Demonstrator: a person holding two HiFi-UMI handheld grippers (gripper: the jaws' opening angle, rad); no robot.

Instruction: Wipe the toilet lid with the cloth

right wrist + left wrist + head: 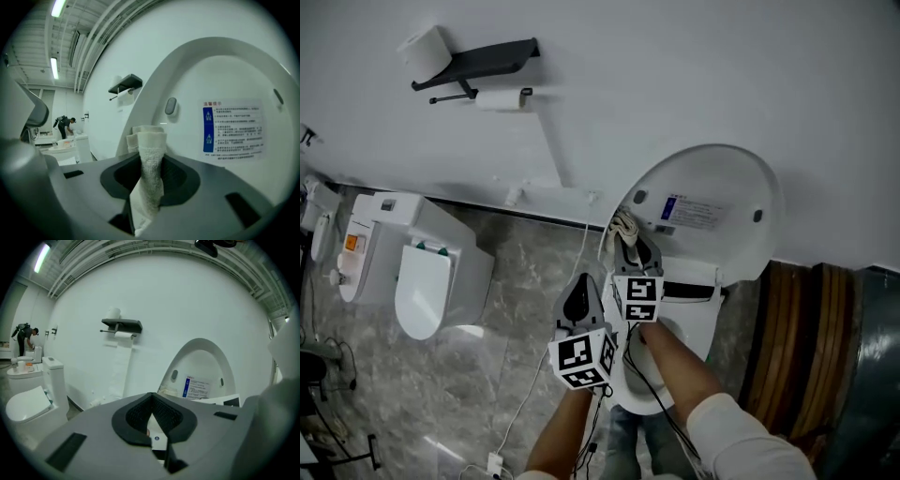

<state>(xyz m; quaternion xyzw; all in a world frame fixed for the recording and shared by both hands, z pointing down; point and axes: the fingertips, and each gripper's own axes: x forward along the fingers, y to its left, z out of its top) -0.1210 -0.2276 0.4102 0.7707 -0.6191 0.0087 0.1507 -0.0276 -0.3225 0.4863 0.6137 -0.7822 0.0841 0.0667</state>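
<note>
Right gripper [150,174] is clamped on the folded white cloth [149,152], whose thick end sticks out past the jaws toward the raised toilet lid [225,79]. In the head view the lid stands upright against the wall at about 1 o'clock from the two grippers, its inner face and a blue-and-white label [689,213] turned toward the person. The cloth sits at the lid's 8 o'clock edge, very close to the surface; whether it actually touches cannot be told. Left gripper [152,420] hangs just beside the right one, at its 7 o'clock, with its jaws together and nothing between them. By my reading, the step in hand is the approach: the cloth is being brought to the lid, and no wiping stroke looks under way yet. The next move probably calls for pressing the cloth's free end flat against the inner face near that lower left edge. Then it should sweep toward 2 o'clock across the label, with the grip kept firm so the fold does not slip out of the jaws.
</note>
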